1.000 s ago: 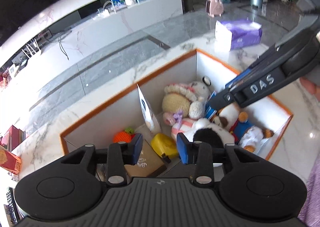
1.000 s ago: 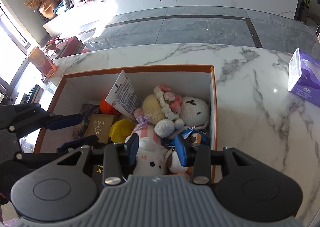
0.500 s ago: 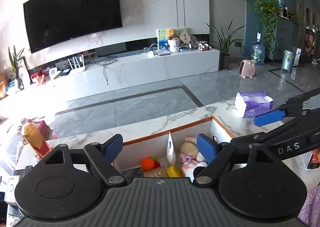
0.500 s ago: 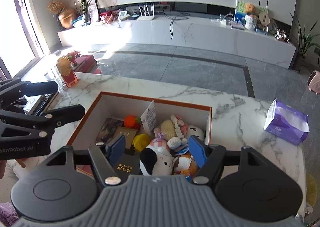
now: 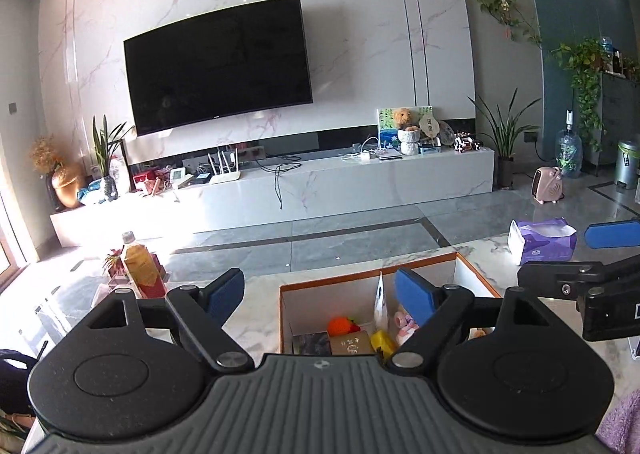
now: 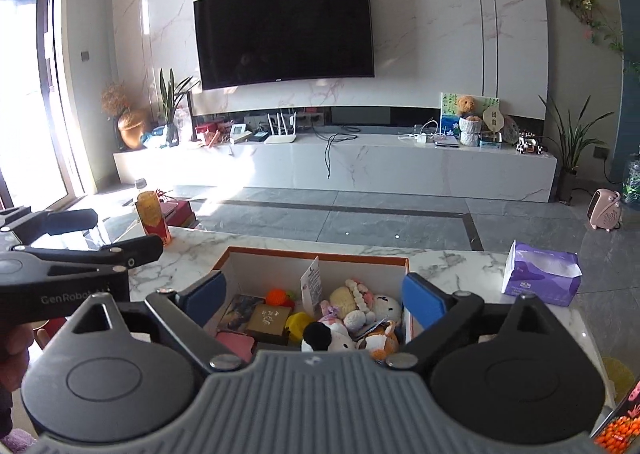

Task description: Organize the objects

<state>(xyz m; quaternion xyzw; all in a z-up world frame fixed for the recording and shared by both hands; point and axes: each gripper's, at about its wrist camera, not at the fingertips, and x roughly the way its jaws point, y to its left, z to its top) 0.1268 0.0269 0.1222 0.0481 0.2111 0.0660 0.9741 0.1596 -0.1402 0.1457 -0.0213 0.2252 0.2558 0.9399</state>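
A white box with an orange rim (image 6: 316, 252) (image 5: 360, 280) stands on the marble table (image 6: 460, 266). It holds several plush toys (image 6: 360, 308), an orange toy fruit (image 6: 280, 296), a yellow piece (image 6: 298, 322), a gold box (image 6: 268, 318) and an upright card (image 6: 312, 284). My left gripper (image 5: 320, 290) (image 6: 126, 232) hovers above and behind the box's left side, open and empty. To its right my right gripper (image 6: 314, 292) (image 5: 556, 254) hangs over the near edge of the box; its jaws are opening, with nothing between the pads.
A purple tissue pack (image 6: 540, 272) (image 5: 542, 240) lies on the table right of the box. A bottle of orange drink (image 6: 152, 214) (image 5: 140, 266) stands at the table's left end. A colourful packet (image 6: 616, 426) shows at the lower right. Beyond is grey floor and a TV wall.
Both grippers have lifted up and back out of the box and tilted toward the room. Their jaws went from nearly closed to wide apart, with nothing in them.
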